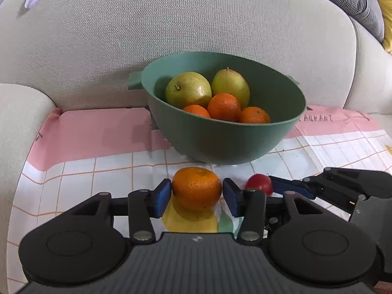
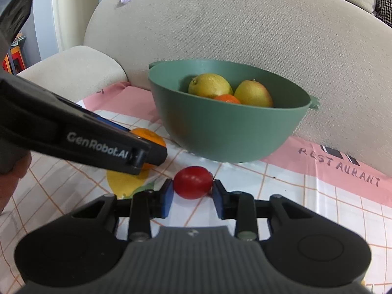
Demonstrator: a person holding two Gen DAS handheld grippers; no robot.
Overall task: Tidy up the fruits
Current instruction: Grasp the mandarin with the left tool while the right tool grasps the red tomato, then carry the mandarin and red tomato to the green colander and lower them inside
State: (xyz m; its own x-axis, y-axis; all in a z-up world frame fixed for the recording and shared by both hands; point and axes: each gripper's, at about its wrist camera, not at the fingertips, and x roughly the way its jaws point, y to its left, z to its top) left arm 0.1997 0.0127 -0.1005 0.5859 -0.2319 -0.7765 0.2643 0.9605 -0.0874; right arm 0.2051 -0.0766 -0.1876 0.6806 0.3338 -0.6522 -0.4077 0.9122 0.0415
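Observation:
An orange [image 1: 196,188] rests on the checked cloth in front of a green bowl [image 1: 225,142]. My left gripper [image 1: 196,194] has its blue pads against both sides of that orange; from the right wrist view it [image 2: 149,155] hides most of the orange [image 2: 149,134]. Just to the right lies a small red fruit [image 2: 193,182], and my right gripper [image 2: 193,192] is shut on it, one pad on each side. From the left wrist view the red fruit [image 1: 259,183] shows beside the right gripper [image 1: 279,186]. The bowl [image 2: 227,132] holds two yellow-green pears [image 1: 188,88] and three oranges [image 1: 224,106].
The pink and white checked cloth [image 1: 98,176] covers a beige sofa seat. The sofa backrest [image 1: 171,24] rises right behind the bowl, and an armrest [image 1: 17,112] stands at the left. A hand [image 2: 14,176] holds the left gripper.

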